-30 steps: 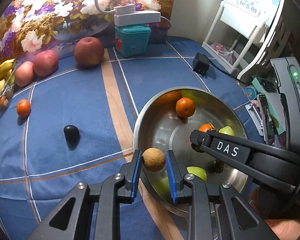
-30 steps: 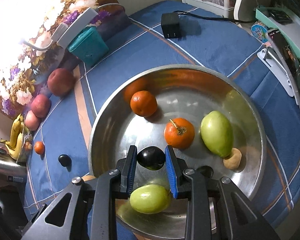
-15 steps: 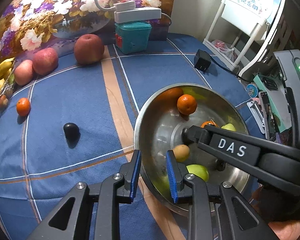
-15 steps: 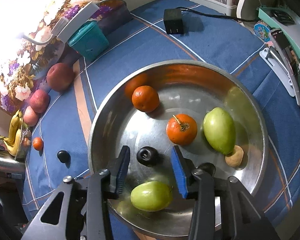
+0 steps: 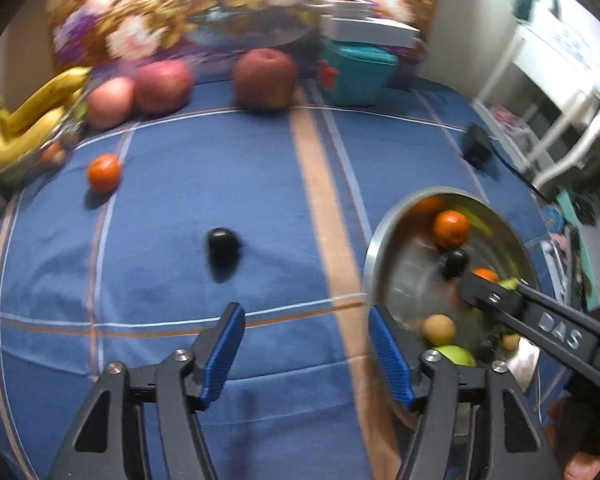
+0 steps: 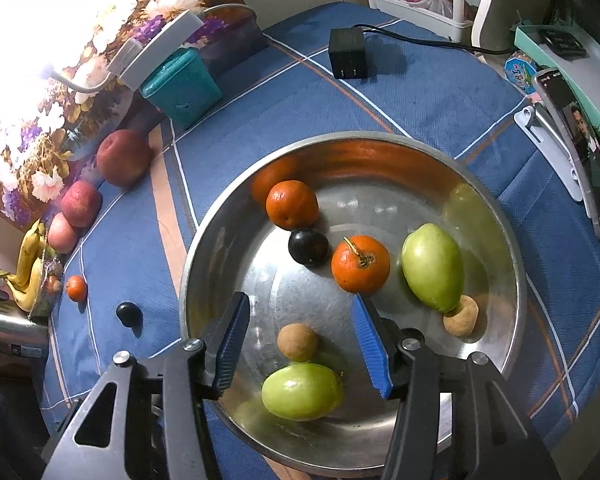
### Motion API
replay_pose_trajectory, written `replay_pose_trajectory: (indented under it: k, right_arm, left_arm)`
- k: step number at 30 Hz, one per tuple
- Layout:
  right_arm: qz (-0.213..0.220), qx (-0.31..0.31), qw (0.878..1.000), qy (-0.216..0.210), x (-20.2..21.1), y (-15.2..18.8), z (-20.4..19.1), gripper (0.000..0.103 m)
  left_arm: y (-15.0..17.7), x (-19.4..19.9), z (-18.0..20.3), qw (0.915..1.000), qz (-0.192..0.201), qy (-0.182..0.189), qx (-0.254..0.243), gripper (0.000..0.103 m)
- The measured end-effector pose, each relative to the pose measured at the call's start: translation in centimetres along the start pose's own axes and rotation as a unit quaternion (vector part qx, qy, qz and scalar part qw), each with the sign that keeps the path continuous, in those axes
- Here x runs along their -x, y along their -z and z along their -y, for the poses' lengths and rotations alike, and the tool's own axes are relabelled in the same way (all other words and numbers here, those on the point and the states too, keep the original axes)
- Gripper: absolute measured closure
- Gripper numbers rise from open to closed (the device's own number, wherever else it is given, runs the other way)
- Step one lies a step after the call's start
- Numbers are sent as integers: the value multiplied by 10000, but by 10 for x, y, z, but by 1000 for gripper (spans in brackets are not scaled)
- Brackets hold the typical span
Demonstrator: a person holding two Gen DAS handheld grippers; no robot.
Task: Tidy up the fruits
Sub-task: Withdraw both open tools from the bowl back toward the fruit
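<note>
My right gripper (image 6: 300, 308) hangs over the steel bowl (image 6: 352, 138), its jaws opening and pressing on nothing. A brown round fruit (image 6: 298, 342) lies on the bowl floor beneath the gap. The bowl also holds two oranges (image 6: 292, 204), a dark plum (image 6: 308, 247), two green fruits (image 6: 432, 266) and a second brown fruit (image 6: 461, 316). My left gripper (image 5: 305, 316) is over the blue cloth just left of the bowl (image 5: 374, 248), jaws opening and empty. Ahead of it on the cloth lie another dark plum (image 5: 222, 246) and a small orange (image 5: 104, 172).
Three apples (image 5: 265, 78) line the back of the table before a flowered picture, with bananas (image 5: 32, 120) at the far left. A teal box (image 5: 356, 72) stands at the back, and a black charger (image 6: 348, 58) lies behind the bowl. A phone on a stand (image 6: 580, 160) is at the right.
The left gripper dropped the brown fruit into the bowl, opened wide and swung left over the cloth. The right gripper let go of the dark plum, which rolled back beside the orange.
</note>
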State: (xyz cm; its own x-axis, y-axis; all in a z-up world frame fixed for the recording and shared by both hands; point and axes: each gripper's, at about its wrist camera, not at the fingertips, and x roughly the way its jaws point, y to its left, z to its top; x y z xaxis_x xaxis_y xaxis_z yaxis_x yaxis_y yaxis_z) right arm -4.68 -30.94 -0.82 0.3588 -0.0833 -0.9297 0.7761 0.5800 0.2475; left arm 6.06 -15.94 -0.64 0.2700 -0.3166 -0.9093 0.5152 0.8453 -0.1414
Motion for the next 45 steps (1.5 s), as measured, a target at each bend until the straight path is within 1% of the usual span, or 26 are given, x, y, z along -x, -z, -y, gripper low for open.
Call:
replay_pose_trajectory:
  k: [1, 4, 5, 7, 9, 10, 11, 13, 14, 17, 20, 25, 30, 35, 39, 45]
  right_arm:
    - [-3, 18, 10000, 15, 0, 0, -1, 48]
    - [6, 145, 9998, 108, -2, 2, -6, 35]
    - [5, 200, 9997, 112, -2, 3, -9, 35]
    - [9, 310, 9995, 91, -3, 5, -15, 35]
    - [42, 439, 9990, 121, -3, 7, -22, 35]
    - [62, 517, 9985, 144, -3, 8, -25, 34]
    - [86, 584, 9981, 164, -2, 10, -28, 27]
    - [150, 696, 9973, 183, -1, 11, -33, 18]
    - [179, 754, 9968, 188, -1, 12, -36, 16]
    - [250, 892, 9955, 209, 0, 14, -42, 12]
    - [305, 979, 9944, 264, 1, 17, -47, 12]
    - [410, 1101, 9928, 241, 1, 18, -54, 12]
    - [531, 1223, 9908, 233, 0, 22, -60, 12]
    - [498, 1337, 9895, 220, -4, 26, -66, 12]
    - [653, 1624, 9841, 312, -4, 31, -76, 12]
    - [542, 1846, 9809, 294, -10, 37, -90, 12]
  left_arm:
    - [0, 0, -6, 9999, -13, -65, 109, 31]
    - [-1, 2, -25, 9988, -27, -251, 431, 28]
    - [-2, 4, -32, 9980, -29, -323, 548, 26]
    - [-2, 6, -45, 9962, -13, -462, 738, 19]
    - [-3, 9, -60, 9941, 18, -591, 908, 17]
    - [-3, 11, -68, 9928, 30, -656, 1001, 14]
    - [-2, 13, -75, 9917, 41, -704, 1078, 12]
    - [-1, 15, -84, 9899, 67, -768, 1190, 2]
    - [-1, 16, -89, 9888, 79, -813, 1252, 0]
    - [2, 18, -99, 9862, 83, -964, 1345, 0]
    - [1, 18, -105, 9847, 108, -1107, 1341, 0]
    - [1, 21, -112, 9833, 187, -1194, 1357, 0]
    - [1, 23, -113, 9841, 389, -1276, 1173, 0]
    - [1, 27, -116, 9842, 519, -1288, 1095, 0]
    - [1, 30, -119, 9841, 584, -1299, 1065, 0]
    - [1, 30, -126, 9838, 613, -1369, 986, 0]
